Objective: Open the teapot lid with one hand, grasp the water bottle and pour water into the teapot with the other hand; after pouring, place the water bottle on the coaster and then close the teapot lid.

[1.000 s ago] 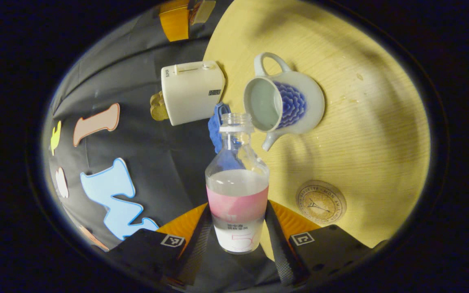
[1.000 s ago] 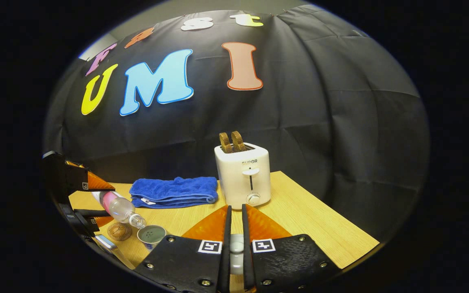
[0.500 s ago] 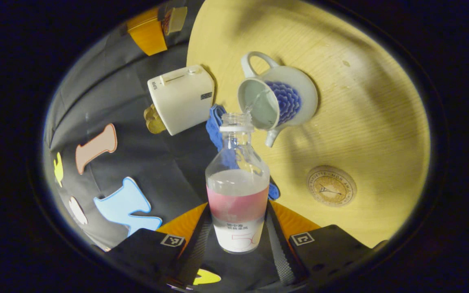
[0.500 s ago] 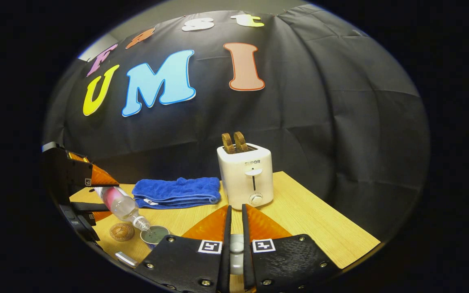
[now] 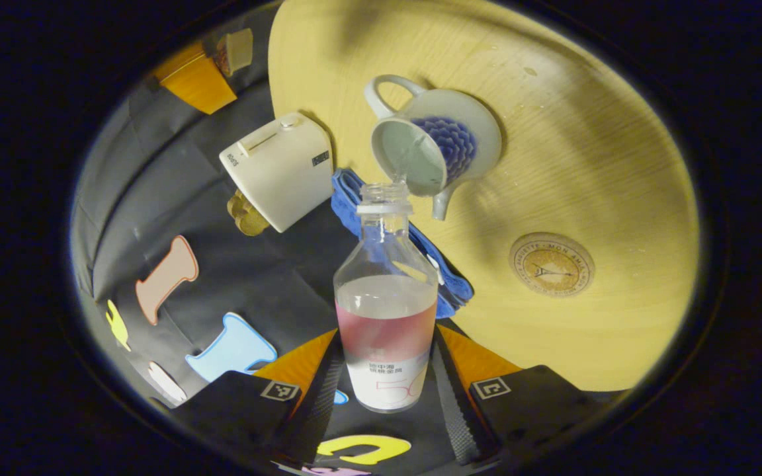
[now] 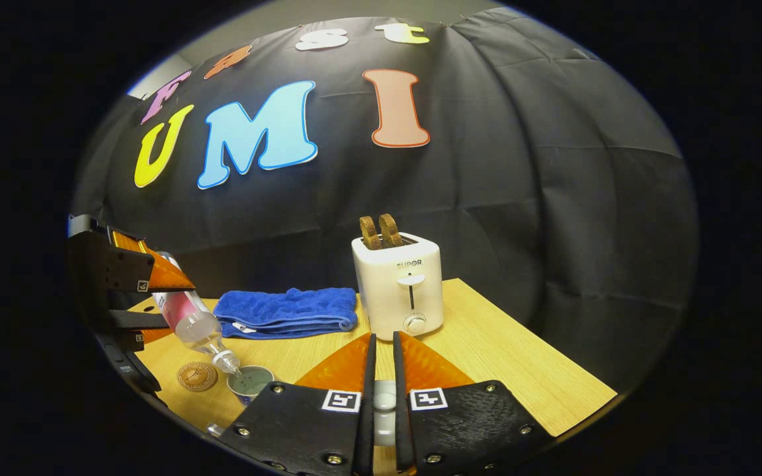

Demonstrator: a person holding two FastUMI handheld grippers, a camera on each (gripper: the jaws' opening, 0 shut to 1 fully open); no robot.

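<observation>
Crowding the teapot [image 5: 447, 142]: towel [image 6: 285, 312], toaster [image 6: 397, 284], coaster [image 5: 551, 264].

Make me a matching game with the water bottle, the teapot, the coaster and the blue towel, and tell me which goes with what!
Things:
1. water bottle
2. teapot
3. coaster
4. blue towel

States:
A. folded, lying beside the toaster
B. lid off, water running in
C. tipped over, squeezed by the left gripper
D. flat on the table, nothing on it

Pairs: 1-C, 2-B, 3-D, 4-A
</observation>
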